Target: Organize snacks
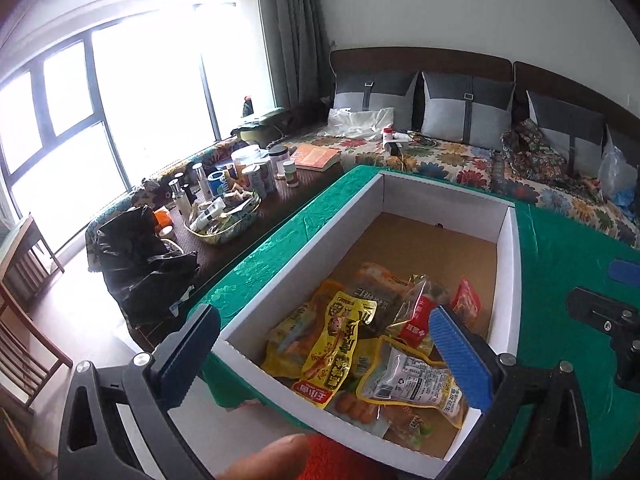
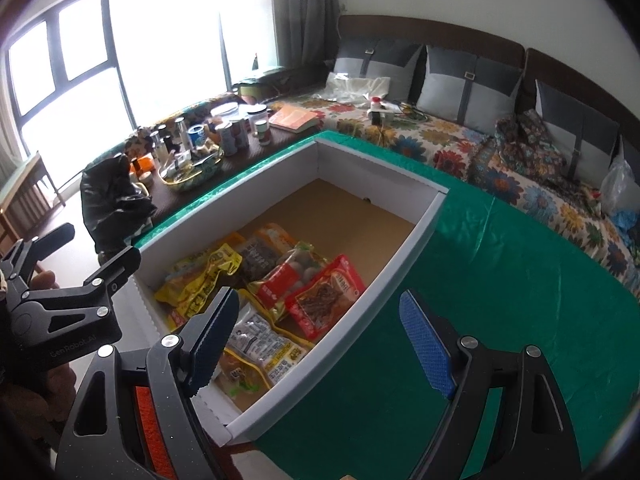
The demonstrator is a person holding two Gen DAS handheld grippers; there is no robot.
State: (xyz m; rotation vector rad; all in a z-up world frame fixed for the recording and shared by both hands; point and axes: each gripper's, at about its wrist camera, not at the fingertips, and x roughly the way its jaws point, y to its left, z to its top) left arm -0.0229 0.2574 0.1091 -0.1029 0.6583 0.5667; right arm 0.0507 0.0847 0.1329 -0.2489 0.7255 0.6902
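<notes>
A white cardboard box (image 1: 352, 216) with a brown floor stands on a green tablecloth (image 1: 560, 280). Several snack packets lie in its near end: a yellow packet (image 1: 336, 344), a red packet (image 1: 466, 302) and a clear-fronted packet (image 1: 416, 380). My left gripper (image 1: 324, 344) is open and empty, hovering over the box's near end. In the right wrist view the box (image 2: 412, 236) holds the same packets, with a red packet (image 2: 328, 300) on top. My right gripper (image 2: 320, 336) is open and empty, above the box's near right wall. The left gripper shows at left in the right wrist view (image 2: 60, 292).
A dark side table (image 1: 240, 236) left of the box carries bottles, jars and a bowl (image 1: 224, 220) of small items. A black plastic bag (image 1: 140, 264) sits at its near end. A floral-covered sofa (image 1: 480, 168) with grey cushions runs behind. A wooden chair (image 1: 24, 280) stands at far left.
</notes>
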